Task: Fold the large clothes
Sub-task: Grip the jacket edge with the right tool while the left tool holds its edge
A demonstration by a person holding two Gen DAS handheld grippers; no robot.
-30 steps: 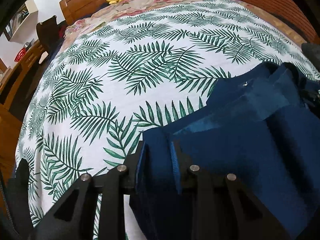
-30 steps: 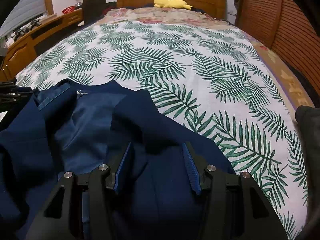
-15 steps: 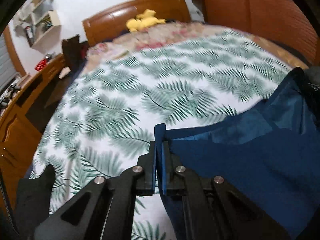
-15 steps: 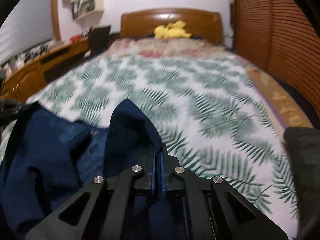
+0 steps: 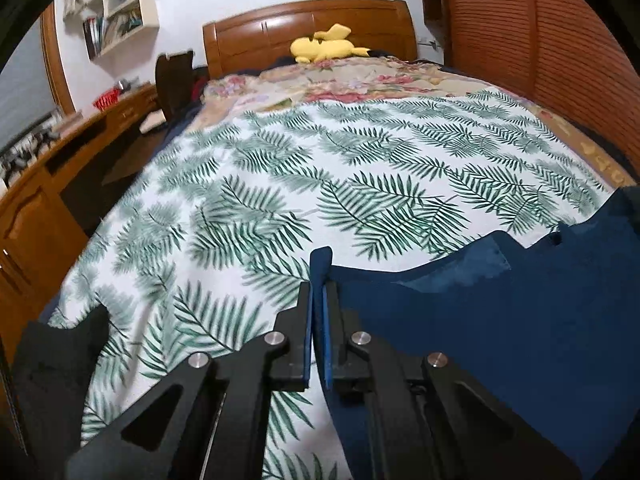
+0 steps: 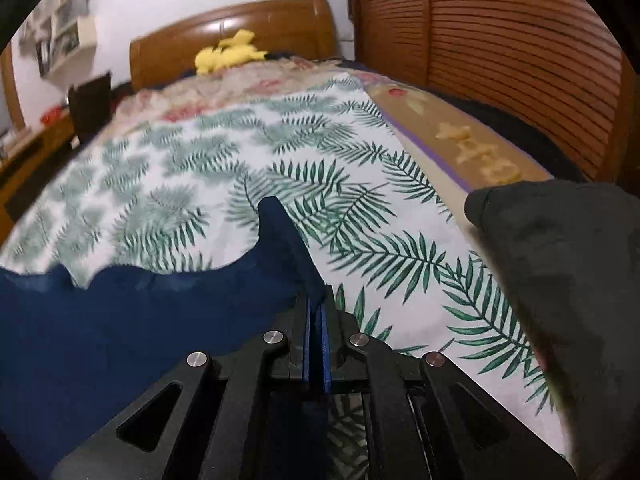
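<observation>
A: Progress? Looks early. Navy garment [image 5: 500, 320] lifted off the palm-leaf bedspread [image 5: 280, 184] near the foot edge, stretched between both tools, no fold visible yet.

B: Agreed. Left gripper [image 5: 318, 344] clamped tight on one navy corner, cloth tab poking above the fingers. Right gripper [image 6: 317, 344] likewise pinched on the opposite corner.

A: Remaining, as a guess: laying flat, squaring up, all folds. Garment type unclear; lighter lining panel seen, maybe a jacket.

B: View differences? Left wrist only: desk [image 5: 48, 184] along the bed's left edge, wall shelves [image 5: 116, 20], lining patch and notch in the navy top edge.

A: Right wrist only: tan patterned sheet [image 6: 472, 148] along the right edge, dark grey cloth [image 6: 560, 248] at the near right corner. Both: yellow plush [image 5: 326, 46] by the headboard [image 5: 308, 28]. Louvered wardrobe [image 6: 500, 52] on the right.
</observation>
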